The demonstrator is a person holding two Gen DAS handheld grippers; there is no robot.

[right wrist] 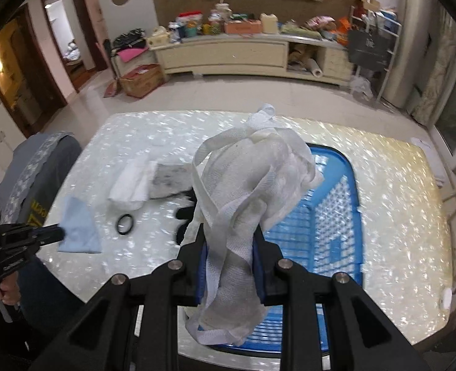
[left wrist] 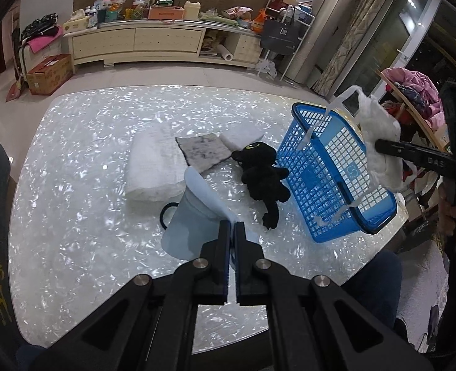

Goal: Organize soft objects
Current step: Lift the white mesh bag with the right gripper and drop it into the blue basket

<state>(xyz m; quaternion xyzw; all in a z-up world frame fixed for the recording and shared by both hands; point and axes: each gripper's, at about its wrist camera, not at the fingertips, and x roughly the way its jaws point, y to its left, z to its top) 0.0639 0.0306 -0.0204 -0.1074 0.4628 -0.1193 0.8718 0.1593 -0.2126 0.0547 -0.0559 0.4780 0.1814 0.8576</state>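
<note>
My left gripper (left wrist: 231,223) is shut on a light blue cloth (left wrist: 194,213) and holds it just above the table; it also shows in the right wrist view (right wrist: 79,225). My right gripper (right wrist: 230,232) is shut on a white fabric bundle with straps (right wrist: 252,185) and holds it above the blue plastic basket (right wrist: 333,222). In the left wrist view the bundle (left wrist: 378,142) hangs over the basket (left wrist: 330,170). A black plush toy (left wrist: 263,176) lies on the table beside the basket's left wall.
On the shiny white table (left wrist: 88,170) lie a white folded towel (left wrist: 153,167), a grey stained cloth (left wrist: 204,151), another white cloth (left wrist: 242,137) and a black ring (right wrist: 125,223). A cluttered cabinet (left wrist: 141,40) stands across the floor. A rack of clothes (left wrist: 413,92) is at the right.
</note>
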